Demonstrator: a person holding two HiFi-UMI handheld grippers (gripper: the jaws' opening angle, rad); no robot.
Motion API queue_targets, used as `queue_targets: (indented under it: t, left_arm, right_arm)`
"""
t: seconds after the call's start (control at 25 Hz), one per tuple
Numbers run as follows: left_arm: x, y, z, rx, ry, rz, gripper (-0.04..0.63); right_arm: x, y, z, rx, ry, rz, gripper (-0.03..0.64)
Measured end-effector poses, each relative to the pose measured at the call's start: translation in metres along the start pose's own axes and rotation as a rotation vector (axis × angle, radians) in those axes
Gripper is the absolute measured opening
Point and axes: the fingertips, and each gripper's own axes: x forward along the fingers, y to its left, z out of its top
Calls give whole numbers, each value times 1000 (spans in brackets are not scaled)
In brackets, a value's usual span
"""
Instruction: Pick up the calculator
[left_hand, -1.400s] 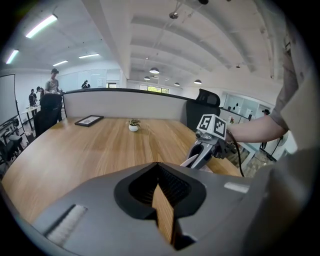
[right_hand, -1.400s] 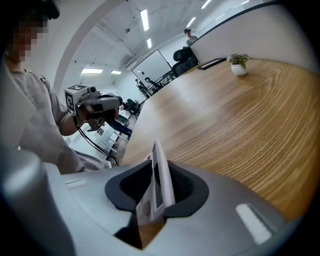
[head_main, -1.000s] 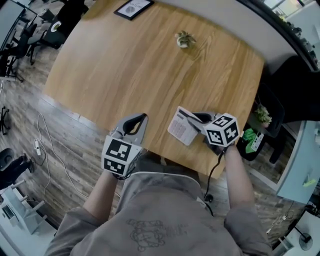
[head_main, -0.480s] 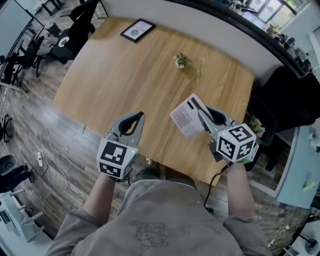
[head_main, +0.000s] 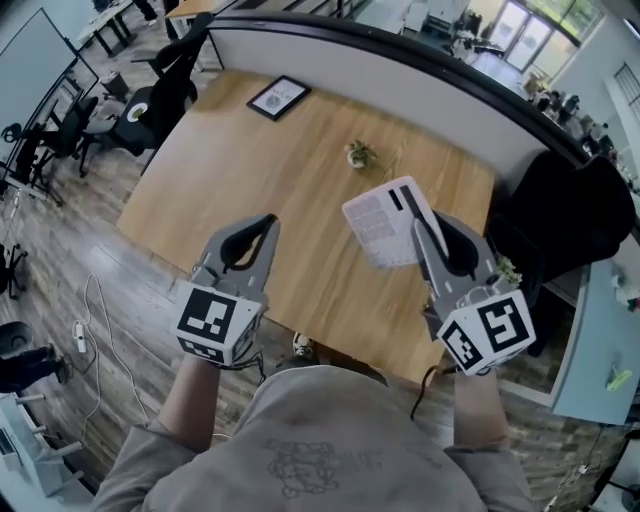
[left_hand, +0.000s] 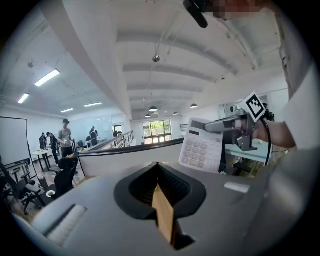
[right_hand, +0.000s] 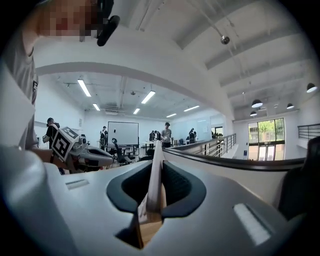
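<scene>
The white calculator (head_main: 383, 223) hangs in the air above the wooden table (head_main: 270, 170), pinched at its right edge by my right gripper (head_main: 420, 228). In the right gripper view the calculator (right_hand: 155, 172) stands edge-on between the closed jaws of that gripper (right_hand: 156, 167). The left gripper view shows the calculator's keys (left_hand: 201, 151) and the right gripper (left_hand: 231, 125) clamped on it. My left gripper (head_main: 264, 223) hovers to the left, level with the other, jaws together and nothing in them (left_hand: 157, 166). Its marker cube (right_hand: 63, 142) shows in the right gripper view.
On the table's far side lie a framed picture (head_main: 278, 97) and a small plant (head_main: 358, 153). A curved partition (head_main: 400, 62) runs behind the table. A black chair (head_main: 575, 215) stands at the right, office chairs (head_main: 150, 95) at the left. People stand far off (left_hand: 65, 137).
Both grippers have risen well above the table. The right one has carried the calculator up with it and tipped it towards level. The left one stayed shut and bare.
</scene>
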Motion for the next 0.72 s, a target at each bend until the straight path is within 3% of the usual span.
queue_targets:
  t: [0.12,0.4,0.72]
  left_arm:
    - [-9,5,17,-15,-37,2,2]
    - [-32,21,45,51,-89,67,2]
    - [-26,15,25,34,-44,45,2]
  right_arm:
    - [-18,7,22,-38,-50,-37,63]
    - [-48,8,41,-20,-143,-136,63]
    - [-52,5,16,9,-88,-151,63]
